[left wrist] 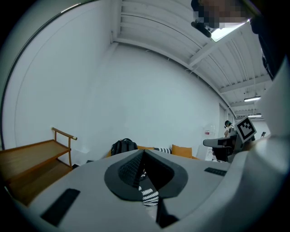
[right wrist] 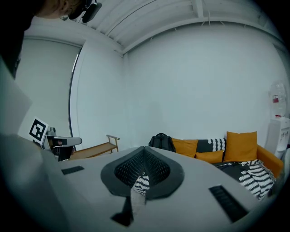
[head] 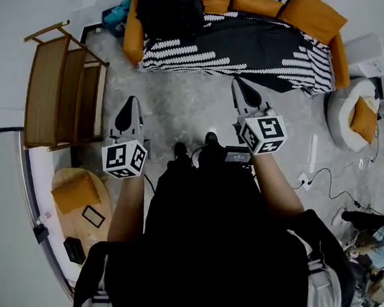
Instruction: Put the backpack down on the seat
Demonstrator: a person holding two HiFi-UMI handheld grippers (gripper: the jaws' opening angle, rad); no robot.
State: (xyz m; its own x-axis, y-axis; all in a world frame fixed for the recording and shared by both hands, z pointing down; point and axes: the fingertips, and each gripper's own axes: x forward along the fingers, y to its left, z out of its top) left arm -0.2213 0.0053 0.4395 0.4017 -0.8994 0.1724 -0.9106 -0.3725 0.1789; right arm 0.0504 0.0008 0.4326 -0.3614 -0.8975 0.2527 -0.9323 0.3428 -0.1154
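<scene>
While both my tongs are pressed shut on nothing, the left gripper [head: 129, 110] and the right gripper [head: 241, 90] point side by side over the grey floor [head: 182, 108] toward the sofa [head: 132, 34]. No strap or handle sits between either pair of jaws.

Farther off, well apart from me, the backpack [head: 168, 7] stands upright at the left end of the sofa's seat. It is against the orange arm, at the edge of the black-and-white throw [head: 268, 46].

I judge it already down on the seat, so the placing looks done, or not begun. If it needs shifting, I must step close, open a gripper and take its top handle.

The only print I can make out is the square markers on my cubes. Labels on the white boxes [head: 381, 56] at far right are too small to read.
</scene>
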